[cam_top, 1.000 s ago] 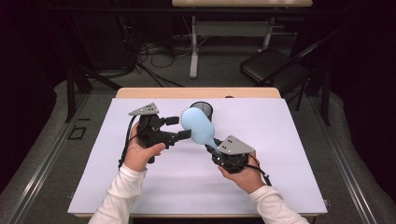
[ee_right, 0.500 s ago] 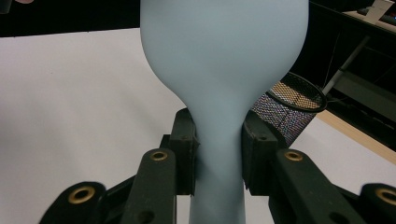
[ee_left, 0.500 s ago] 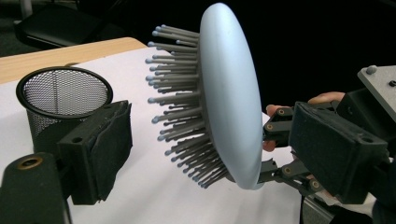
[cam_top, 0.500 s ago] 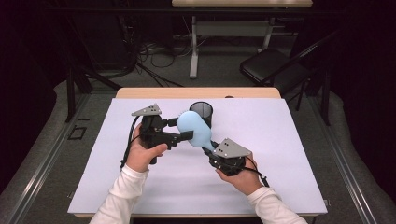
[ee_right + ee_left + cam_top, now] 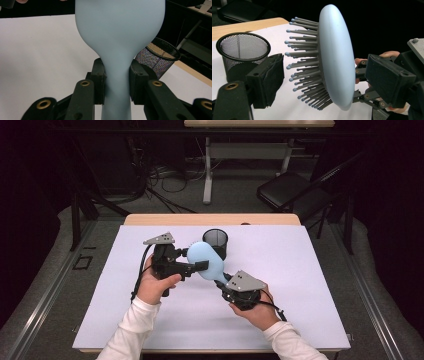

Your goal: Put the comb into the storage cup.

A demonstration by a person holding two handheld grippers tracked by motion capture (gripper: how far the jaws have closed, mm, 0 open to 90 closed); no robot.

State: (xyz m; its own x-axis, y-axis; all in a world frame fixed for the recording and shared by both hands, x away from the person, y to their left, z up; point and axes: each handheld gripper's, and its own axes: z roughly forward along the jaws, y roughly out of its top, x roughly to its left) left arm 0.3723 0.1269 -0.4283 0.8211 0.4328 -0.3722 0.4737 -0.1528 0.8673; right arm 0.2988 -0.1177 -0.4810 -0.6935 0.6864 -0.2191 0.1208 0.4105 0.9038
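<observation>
The right gripper (image 5: pixel 117 85) clamps the neck of a pale blue paddle hairbrush (image 5: pixel 205 260) and holds it above the white table cover (image 5: pixel 310 285), just in front of the black mesh cup (image 5: pixel 215 242). The left gripper (image 5: pixel 322 82) straddles the brush head with its jaws wide; they have just been closing, the head between them, yet both pads stand clear of it. The risk, as I judge it, lies in the handover: one left pad would meet the springy bristles, not a firm face, so that grip could slip or twist the head. If the right jaws let go too early, the brush could drop or knock the cup over. Counted: one hairbrush, one mesh cup, two grippers.
</observation>
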